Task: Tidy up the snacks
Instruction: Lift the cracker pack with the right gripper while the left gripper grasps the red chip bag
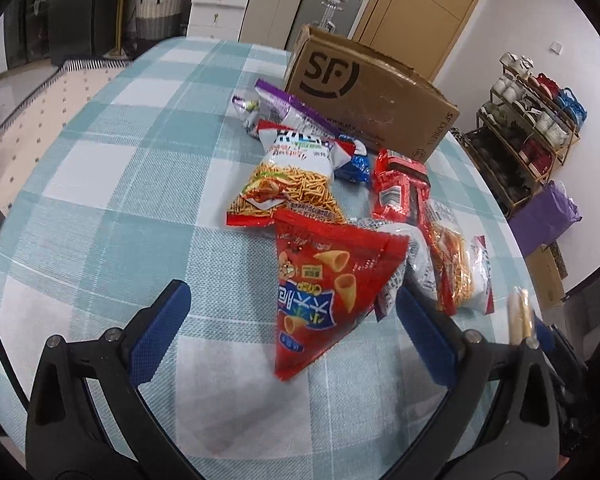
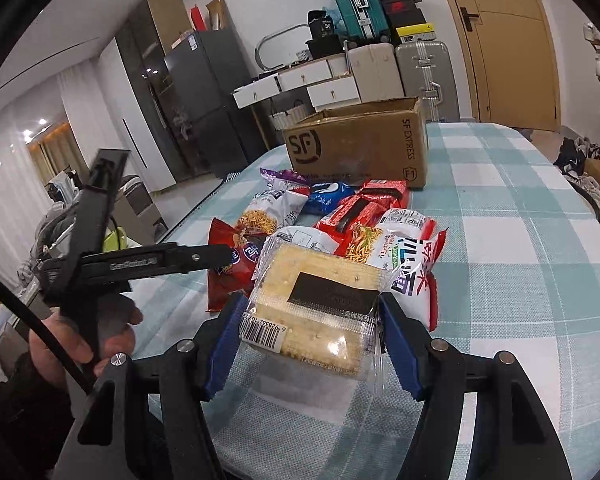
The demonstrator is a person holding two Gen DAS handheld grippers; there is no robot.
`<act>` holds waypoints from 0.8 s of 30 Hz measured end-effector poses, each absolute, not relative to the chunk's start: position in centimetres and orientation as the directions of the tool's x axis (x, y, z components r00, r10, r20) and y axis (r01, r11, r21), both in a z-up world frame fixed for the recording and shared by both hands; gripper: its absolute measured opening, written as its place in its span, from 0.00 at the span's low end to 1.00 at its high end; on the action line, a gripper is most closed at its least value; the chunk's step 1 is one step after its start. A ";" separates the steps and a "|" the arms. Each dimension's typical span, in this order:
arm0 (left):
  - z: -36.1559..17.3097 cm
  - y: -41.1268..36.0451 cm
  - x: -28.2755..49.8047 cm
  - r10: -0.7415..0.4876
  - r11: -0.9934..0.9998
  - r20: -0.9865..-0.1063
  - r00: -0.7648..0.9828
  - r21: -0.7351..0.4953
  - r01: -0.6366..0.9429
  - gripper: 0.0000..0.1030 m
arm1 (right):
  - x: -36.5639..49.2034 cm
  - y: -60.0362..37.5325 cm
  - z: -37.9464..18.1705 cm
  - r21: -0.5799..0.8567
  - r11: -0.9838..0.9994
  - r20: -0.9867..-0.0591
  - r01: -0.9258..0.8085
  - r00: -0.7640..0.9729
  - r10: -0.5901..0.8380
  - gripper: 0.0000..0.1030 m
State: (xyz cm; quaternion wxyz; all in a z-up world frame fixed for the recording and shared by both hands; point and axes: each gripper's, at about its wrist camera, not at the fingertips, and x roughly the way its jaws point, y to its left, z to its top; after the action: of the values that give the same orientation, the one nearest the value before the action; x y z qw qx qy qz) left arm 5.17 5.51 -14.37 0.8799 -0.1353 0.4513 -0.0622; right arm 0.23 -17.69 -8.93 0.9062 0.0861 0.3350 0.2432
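Note:
My right gripper is shut on a clear pack of crackers and holds it just above the checked tablecloth. In the left wrist view the same pack shows edge-on at the right. My left gripper is open, tilted down over a red triangular cone-snack bag that lies between its blue pads without being pressed. From the right wrist view, the left gripper reaches in from the left over that red bag. An open SF cardboard box stands behind the pile.
Several snack bags lie between the grippers and the box: noodle-snack bags, red packets, a blue packet and a purple bag. A hand grips the left tool. Suitcases, drawers and a shoe rack stand beyond the table.

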 end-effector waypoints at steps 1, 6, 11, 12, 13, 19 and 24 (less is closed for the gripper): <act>-14.6 5.7 5.5 -0.219 0.954 -0.783 0.582 -0.296 -0.039 0.94 | 0.1 -17.8 -8.8 0.316 0.867 -0.560 -0.386 0.662 0.499 0.64; -15.9 5.7 6.8 -0.256 0.940 -0.792 0.553 -0.337 -0.047 0.91 | -0.3 -18.1 -8.3 0.298 0.864 -0.540 -0.406 0.674 0.504 0.64; -16.3 5.2 7.4 -0.276 0.941 -0.782 0.558 -0.337 -0.007 0.83 | -0.1 -18.4 -8.5 0.320 0.855 -0.534 -0.408 0.668 0.518 0.64; -16.3 5.2 7.5 -0.282 0.940 -0.778 0.561 -0.341 0.001 0.77 | -0.1 -18.5 -8.6 0.326 0.853 -0.533 -0.407 0.667 0.521 0.64; -16.3 5.3 7.4 -0.295 0.936 -0.774 0.561 -0.351 0.009 0.65 | 0.0 -18.5 -8.7 0.331 0.852 -0.533 -0.406 0.664 0.524 0.64; -16.5 5.7 7.4 -0.397 0.895 -0.745 0.537 -0.444 0.046 0.37 | -0.1 -18.6 -8.7 0.333 0.852 -0.532 -0.403 0.666 0.523 0.64; -16.0 5.6 6.9 -0.387 0.904 -0.747 0.541 -0.424 0.061 0.36 | -0.2 -18.6 -8.7 0.329 0.853 -0.533 -0.405 0.666 0.522 0.64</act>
State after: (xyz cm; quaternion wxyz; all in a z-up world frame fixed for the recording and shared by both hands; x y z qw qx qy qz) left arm 6.94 5.57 -15.98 0.8598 -0.1769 0.4609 -0.1302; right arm -0.15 -18.58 -8.68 0.9081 0.0916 0.3190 0.2553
